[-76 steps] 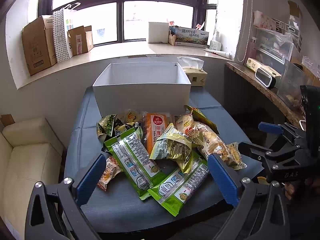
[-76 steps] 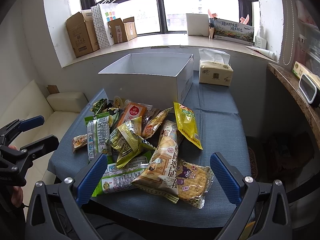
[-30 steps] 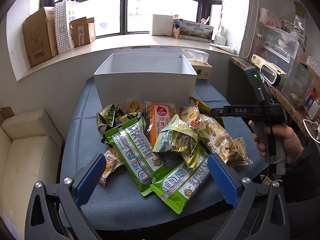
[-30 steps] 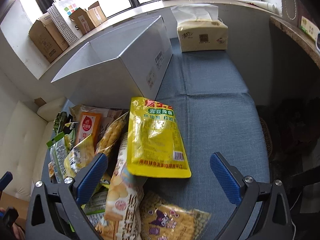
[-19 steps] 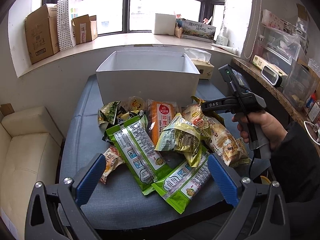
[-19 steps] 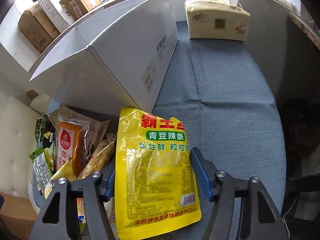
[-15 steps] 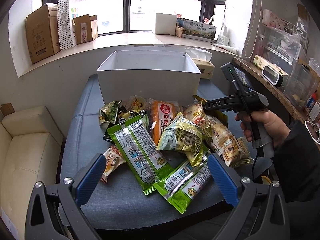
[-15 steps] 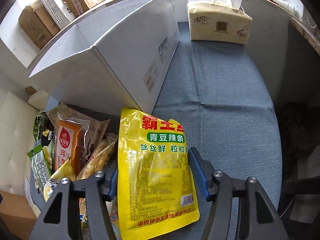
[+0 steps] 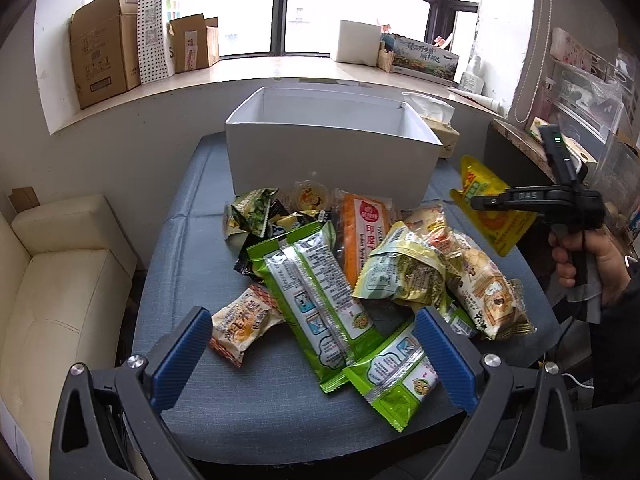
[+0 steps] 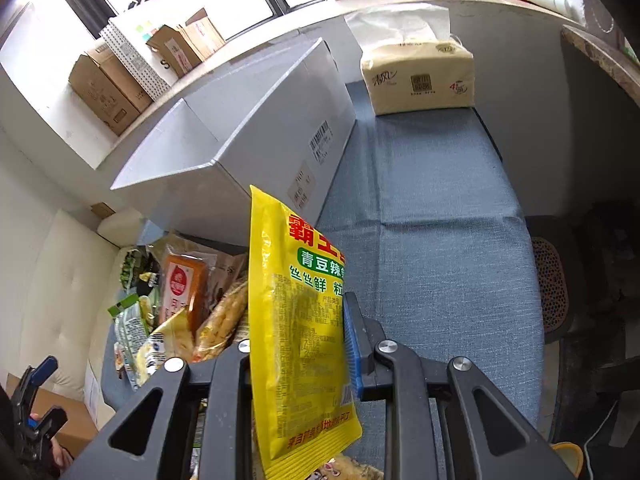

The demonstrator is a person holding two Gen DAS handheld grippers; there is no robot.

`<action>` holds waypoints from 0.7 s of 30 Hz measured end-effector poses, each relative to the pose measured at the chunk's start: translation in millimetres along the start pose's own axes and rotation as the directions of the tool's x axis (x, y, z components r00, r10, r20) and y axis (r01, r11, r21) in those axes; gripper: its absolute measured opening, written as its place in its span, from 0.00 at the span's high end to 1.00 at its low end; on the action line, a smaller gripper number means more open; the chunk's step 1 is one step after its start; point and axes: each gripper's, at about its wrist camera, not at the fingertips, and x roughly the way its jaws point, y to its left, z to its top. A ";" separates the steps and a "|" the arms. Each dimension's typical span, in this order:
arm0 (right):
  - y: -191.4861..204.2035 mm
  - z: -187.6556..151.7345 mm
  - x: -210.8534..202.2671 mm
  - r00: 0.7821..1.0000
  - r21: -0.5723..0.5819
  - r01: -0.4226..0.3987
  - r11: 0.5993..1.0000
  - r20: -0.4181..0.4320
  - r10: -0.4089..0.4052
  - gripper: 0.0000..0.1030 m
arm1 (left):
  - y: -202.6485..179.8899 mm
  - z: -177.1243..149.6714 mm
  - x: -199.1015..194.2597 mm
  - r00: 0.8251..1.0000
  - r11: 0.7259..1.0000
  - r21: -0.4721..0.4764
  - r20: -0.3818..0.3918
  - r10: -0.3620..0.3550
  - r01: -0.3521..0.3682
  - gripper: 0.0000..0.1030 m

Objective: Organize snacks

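My right gripper [image 10: 298, 344] is shut on a yellow snack pouch [image 10: 298, 312] and holds it upright above the blue table. From the left wrist view the same yellow pouch [image 9: 486, 200] hangs in the air at the right, clamped by the right gripper [image 9: 476, 202] in a person's hand. An open white box [image 9: 332, 148] stands at the back of the table, seen also as the white box [image 10: 256, 140] to the pouch's left. A heap of snack packets [image 9: 360, 272] lies in front of the box. My left gripper [image 9: 312, 354] is open over the near edge of the heap, around nothing.
A tissue pack [image 10: 416, 80] sits at the far end of the blue table [image 10: 436, 216], right of the box. Cardboard boxes [image 9: 104, 56] line the windowsill. A cream sofa [image 9: 52, 280] is at the left, a cluttered shelf [image 9: 576, 92] at the right.
The right gripper came down over the yellow pouch, shut on it and lifted it off the heap. The left gripper drifted slightly closer to the heap, still open.
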 end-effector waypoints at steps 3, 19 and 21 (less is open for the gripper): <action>12.3 -8.0 -25.4 0.997 -0.020 -0.047 0.999 0.066 0.048 0.76 | 21.7 -2.2 9.4 1.000 1.000 -0.029 -0.025 0.004 -0.005 0.00; 38.9 -66.5 -81.6 0.972 0.006 -0.139 0.990 0.190 0.135 0.76 | 11.7 2.7 107.9 0.982 0.997 -0.064 -0.186 0.035 -0.048 0.00; 38.4 -68.1 -82.8 0.972 0.007 -0.142 0.990 0.193 0.138 0.76 | 2.3 5.9 116.7 0.978 0.996 -0.047 -0.197 0.065 -0.075 0.00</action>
